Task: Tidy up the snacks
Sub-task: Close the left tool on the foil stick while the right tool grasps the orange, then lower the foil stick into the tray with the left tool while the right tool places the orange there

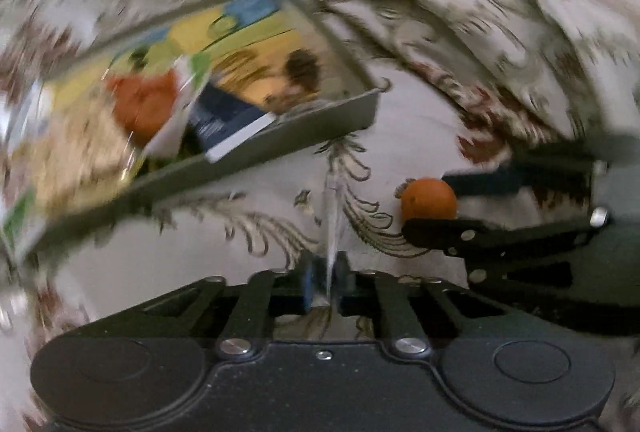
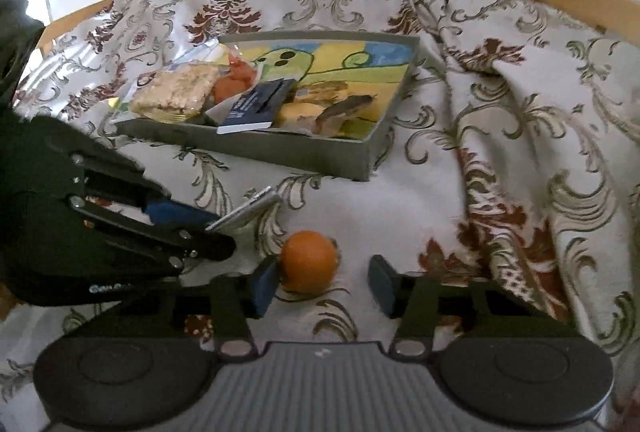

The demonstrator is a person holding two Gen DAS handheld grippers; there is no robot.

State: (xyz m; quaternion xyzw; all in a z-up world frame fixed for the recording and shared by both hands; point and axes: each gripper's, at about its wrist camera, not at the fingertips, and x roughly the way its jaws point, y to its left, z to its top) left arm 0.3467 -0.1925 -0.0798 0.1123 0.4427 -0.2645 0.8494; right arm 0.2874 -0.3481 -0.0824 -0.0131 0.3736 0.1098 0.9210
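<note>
A shallow grey tray [image 2: 304, 152] of snacks sits on a patterned cloth [image 2: 500, 112], with bare cloth in front. The left gripper [image 1: 330, 284], angled down, pinches a thin silver packet [image 1: 331, 216]. The right gripper [image 2: 322, 286] brackets a round orange [image 2: 309, 261], jaws apart, left pad touching.

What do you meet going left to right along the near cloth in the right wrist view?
left gripper pinching a thin silver packet → orange between the right gripper fingers → rumpled patterned cloth.
</note>
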